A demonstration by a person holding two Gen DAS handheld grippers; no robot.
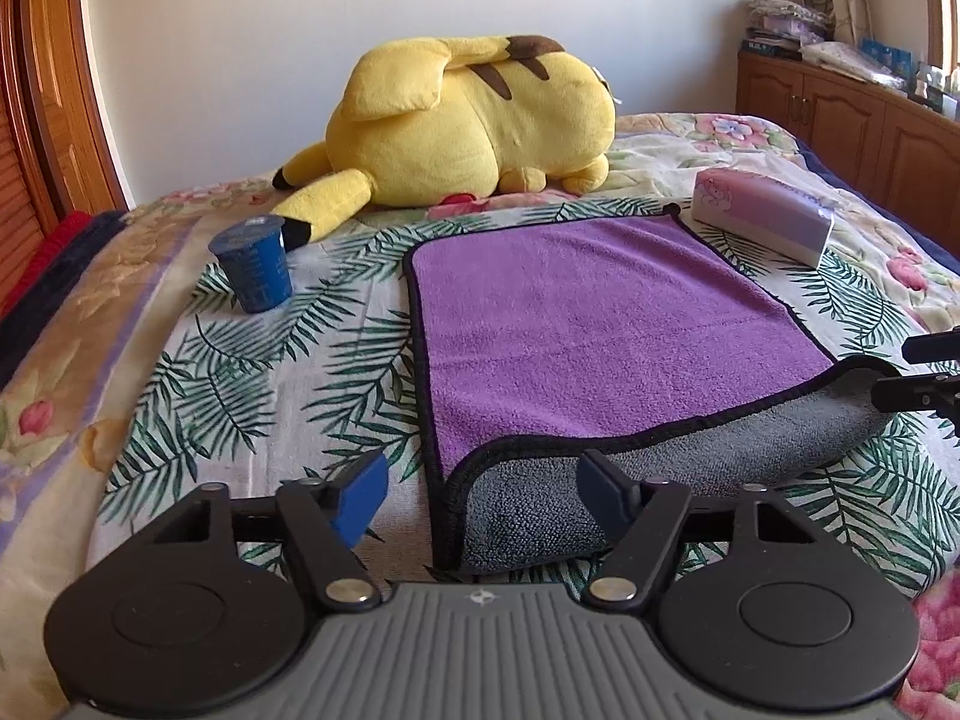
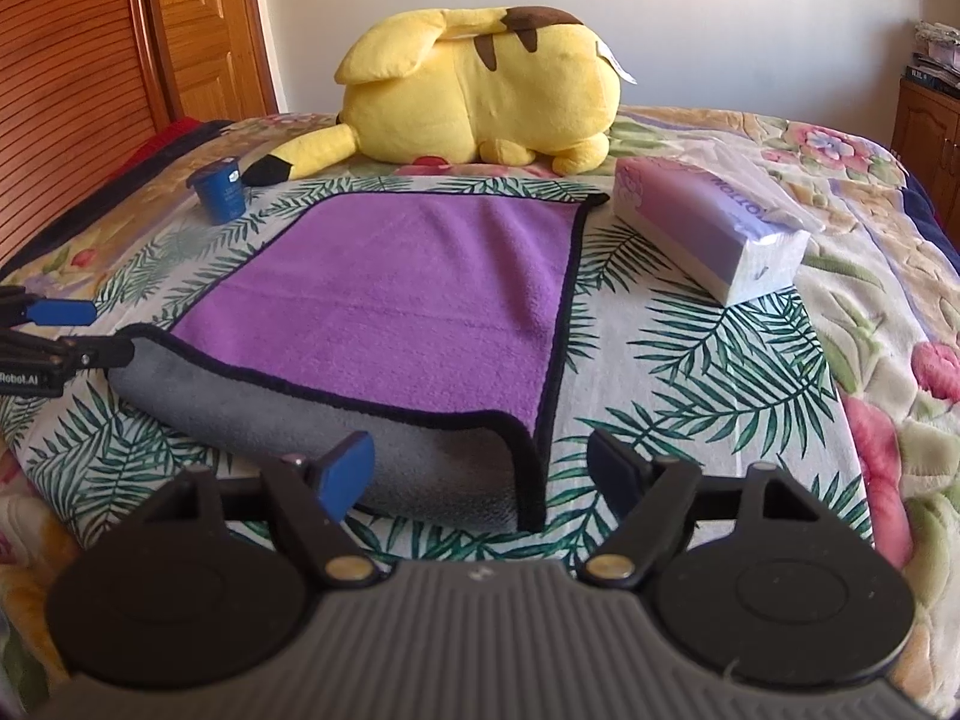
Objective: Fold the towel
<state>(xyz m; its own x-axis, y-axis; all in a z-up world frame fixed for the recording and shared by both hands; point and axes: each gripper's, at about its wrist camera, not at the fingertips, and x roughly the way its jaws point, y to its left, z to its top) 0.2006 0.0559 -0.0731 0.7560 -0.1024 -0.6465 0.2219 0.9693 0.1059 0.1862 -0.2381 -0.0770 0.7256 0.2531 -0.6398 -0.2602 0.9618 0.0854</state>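
A purple towel (image 1: 600, 324) with a black hem and a grey underside lies on the bed; its near edge is turned over so a grey strip (image 1: 660, 474) shows. It also shows in the right wrist view (image 2: 408, 300). My left gripper (image 1: 483, 492) is open, its jaws astride the towel's near left corner. My right gripper (image 2: 480, 474) is open, its jaws astride the near right corner. Each gripper's tips show at the edge of the other view, the right gripper (image 1: 924, 384) and the left gripper (image 2: 54, 330).
A big yellow plush toy (image 1: 474, 120) lies behind the towel. A blue cup (image 1: 255, 267) stands at the left, a tissue pack (image 1: 762, 216) at the right. The bed has a leaf-and-flower cover (image 1: 270, 372). Wooden doors are at the left, a wooden cabinet (image 1: 852, 114) at the right.
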